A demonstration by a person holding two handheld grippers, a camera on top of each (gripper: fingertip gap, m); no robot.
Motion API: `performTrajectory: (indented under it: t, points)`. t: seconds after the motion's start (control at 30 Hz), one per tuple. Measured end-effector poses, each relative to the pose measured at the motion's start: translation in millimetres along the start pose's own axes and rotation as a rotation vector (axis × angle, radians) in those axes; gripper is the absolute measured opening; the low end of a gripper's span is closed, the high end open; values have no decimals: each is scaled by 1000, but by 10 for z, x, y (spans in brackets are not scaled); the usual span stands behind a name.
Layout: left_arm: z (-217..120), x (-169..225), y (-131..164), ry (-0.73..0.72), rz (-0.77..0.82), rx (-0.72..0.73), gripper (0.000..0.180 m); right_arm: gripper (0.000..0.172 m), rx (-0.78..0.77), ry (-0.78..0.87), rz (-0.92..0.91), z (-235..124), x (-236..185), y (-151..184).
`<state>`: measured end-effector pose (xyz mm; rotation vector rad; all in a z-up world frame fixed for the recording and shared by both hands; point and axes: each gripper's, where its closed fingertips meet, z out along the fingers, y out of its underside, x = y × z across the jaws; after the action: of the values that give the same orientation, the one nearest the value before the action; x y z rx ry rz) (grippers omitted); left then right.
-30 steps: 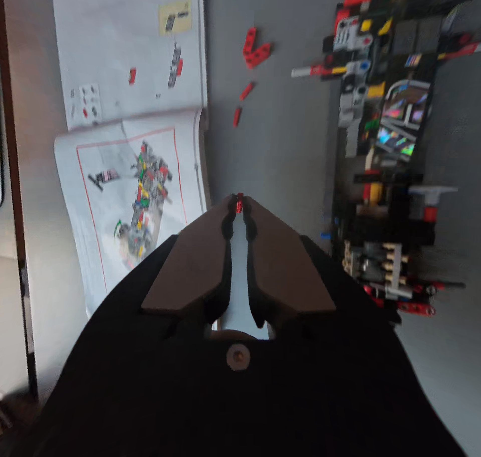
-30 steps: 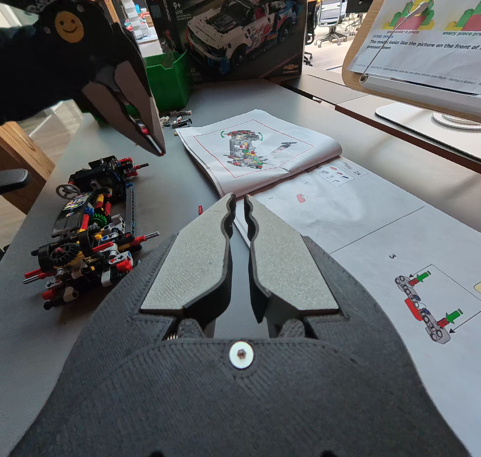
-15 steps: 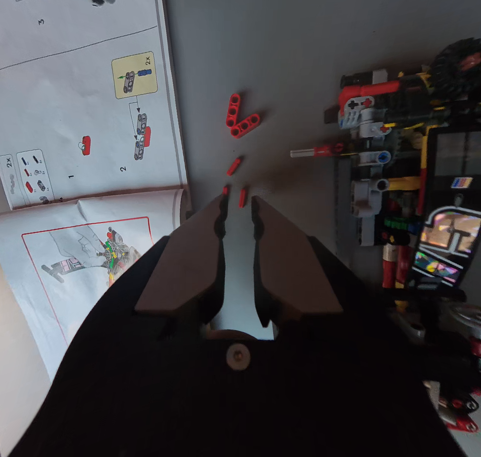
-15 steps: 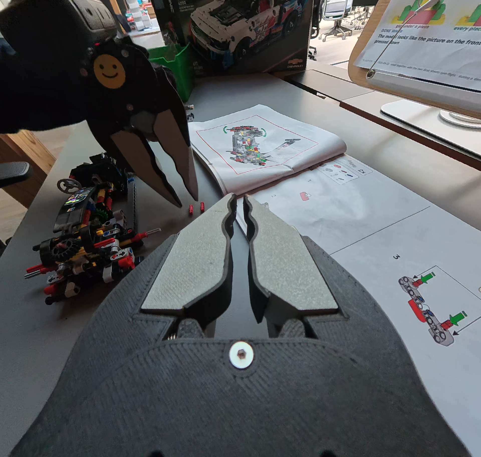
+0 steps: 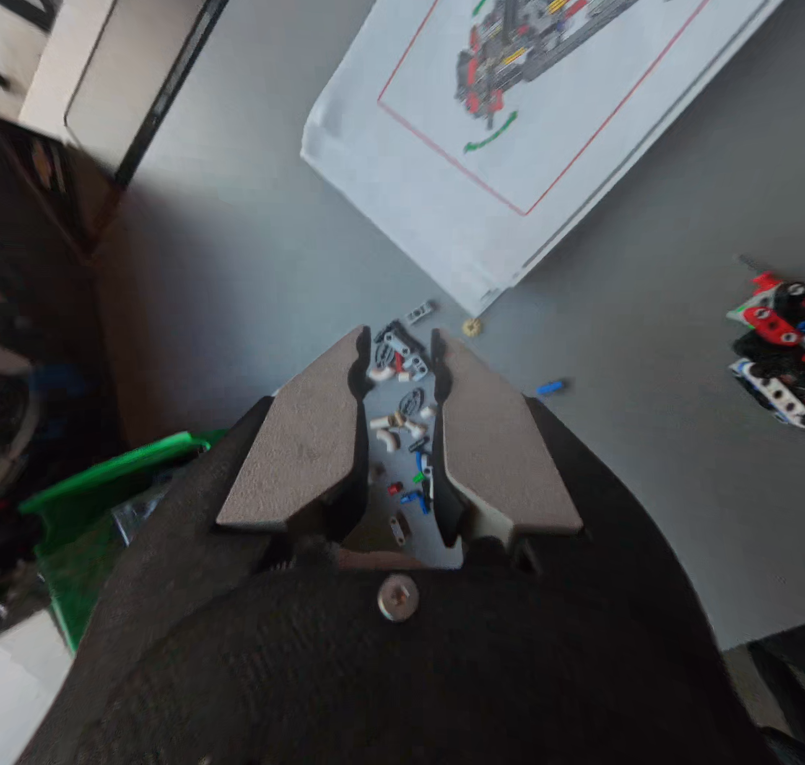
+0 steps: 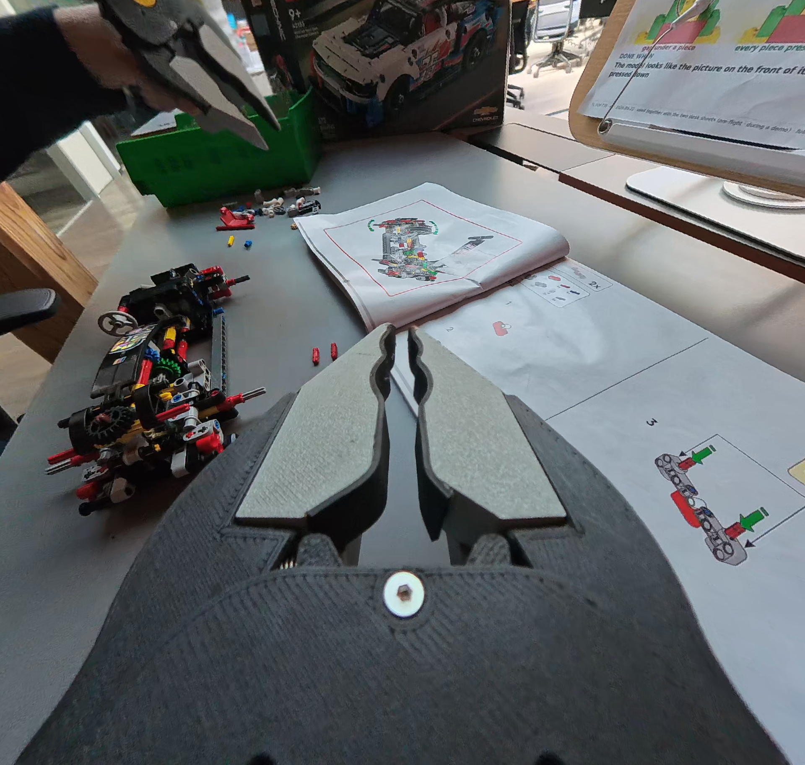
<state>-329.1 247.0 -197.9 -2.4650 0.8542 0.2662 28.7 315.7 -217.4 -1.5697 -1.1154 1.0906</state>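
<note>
- Landmark: the open white paper instruction booklet (image 6: 435,260), lying flat on the grey table (image 6: 279,308). One booklet, two pages showing.
- Left gripper (image 5: 397,336): black body w/ two grey-brown fingers, jaws released, a clear gap between the tips, nothing clamped. It hangs above the table, beyond the booklet's far-left corner.
- Under the left gripper: one loose heap of small plastic building pieces (image 5: 400,395) (grey, black, white, red, blue; too blurred to count). They lie on the table, seen through the gap, not touched by the pads.
- Just beside the booklet corner: 1 small tan gear (image 5: 471,327) and 1 grey flat piece (image 5: 420,312). One blue pin (image 5: 549,388) lies apart, to the right of the heap.
- One green plastic bin (image 6: 218,160) stands behind the heap, farther from the booklet.
- Right gripper (image 6: 401,334): dark grey body w/ two light grey fingers, jaws clenched almost together, only a thin slit, holding nothing. Tips are over the booklet's near-left edge.
- Left of the booklet, near the right gripper tips: 2 short red pins (image 6: 324,353), side by side on the table.
- Farther left of the booklet: 1 half-built toy car chassis (image 6: 152,378), black w/ red, yellow, blue parts.
- Behind the booklet: 1 cardboard box w/ a car picture (image 6: 392,42), upright.
</note>
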Motion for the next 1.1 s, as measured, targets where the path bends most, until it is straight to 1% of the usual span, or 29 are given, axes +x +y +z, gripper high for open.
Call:
performTrajectory:
  t: [0.07,0.13,0.23,0.3,0.4,0.53,0.63,0.67,0.77,0.87,1.0,1.1]
  points:
    - [-9,-58,252,20,-114,7,23,3,15,3,19,-18,31,-18]
    - [4,-104,450,20,-174,2,21,4,28,5,37,-33,54,-33]
    - [26,-160,646,-3,-183,-20,14,4,47,21,47,-55,84,-54]
    - [39,-176,763,-5,-181,-56,14,4,56,32,48,-68,97,-63]
    - [52,-143,909,33,-160,-98,13,4,60,38,53,-76,108,-65]
    - [123,-120,959,60,-134,-132,8,5,49,25,78,-64,119,-51]
    - [175,-97,986,74,-81,-169,6,4,58,21,87,-75,125,-61]
    - [196,-109,952,72,-71,-157,5,4,65,22,87,-82,126,-69]
    - [285,-138,766,79,-117,-124,1,4,59,13,93,-76,122,-64]
    - [392,-98,612,95,-79,-121,0,4,59,9,100,-77,125,-63]
    - [572,-69,548,108,-44,-167,0,3,82,7,107,-103,131,-88]
    - [688,-89,616,110,-32,-223,0,3,86,-3,121,-108,134,-93]
